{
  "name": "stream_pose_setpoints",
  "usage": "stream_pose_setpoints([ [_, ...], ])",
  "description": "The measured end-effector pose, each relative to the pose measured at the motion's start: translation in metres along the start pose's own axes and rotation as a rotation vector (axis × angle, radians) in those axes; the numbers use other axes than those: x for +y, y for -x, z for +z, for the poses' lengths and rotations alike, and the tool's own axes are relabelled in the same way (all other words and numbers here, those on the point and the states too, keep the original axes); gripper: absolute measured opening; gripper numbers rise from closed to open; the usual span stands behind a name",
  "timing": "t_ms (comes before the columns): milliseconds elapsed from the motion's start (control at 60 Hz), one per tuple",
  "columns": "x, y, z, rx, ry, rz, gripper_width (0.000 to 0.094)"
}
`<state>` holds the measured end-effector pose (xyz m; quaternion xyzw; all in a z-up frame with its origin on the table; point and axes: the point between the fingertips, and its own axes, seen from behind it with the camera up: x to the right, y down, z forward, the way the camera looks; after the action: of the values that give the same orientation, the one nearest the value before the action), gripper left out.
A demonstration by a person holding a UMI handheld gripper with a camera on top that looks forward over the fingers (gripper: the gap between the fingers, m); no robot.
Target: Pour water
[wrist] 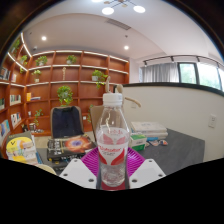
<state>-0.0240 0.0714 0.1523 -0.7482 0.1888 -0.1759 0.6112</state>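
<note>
A clear plastic water bottle (pixel 113 138) with a white cap and a red label stands upright between my fingers, lifted in front of the room. My gripper (pixel 112 166) is shut on the bottle, with the magenta pads (pixel 92 160) pressed against its lower half from both sides. Water shows in the bottle's lower part. No cup or glass is visible past the bottle.
A grey desk (pixel 175 150) runs behind, carrying stacked books (pixel 148 129) and a round colourful tin (pixel 72 146) to the left. A dark chair (pixel 66 121) stands before wooden shelves (pixel 60 80) with plants. A white partition (pixel 185 110) and windows lie beyond on the right.
</note>
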Motion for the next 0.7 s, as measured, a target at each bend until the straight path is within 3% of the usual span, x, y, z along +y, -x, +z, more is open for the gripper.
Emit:
stream_pose_setpoints([
  [233,0.054,-0.002,0.028,-0.036,0.059,0.038,0.0356],
  [467,0.049,0.001,0.026,-0.046,0.011,0.02,0.0411],
  [567,0.05,0.001,0.024,-0.037,0.011,0.013,0.0535],
  [650,0.058,-0.002,0.022,-0.031,0.041,-0.073,0.081],
  [700,0.061,0.0,0.017,-0.037,0.05,-0.102,0.0891],
])
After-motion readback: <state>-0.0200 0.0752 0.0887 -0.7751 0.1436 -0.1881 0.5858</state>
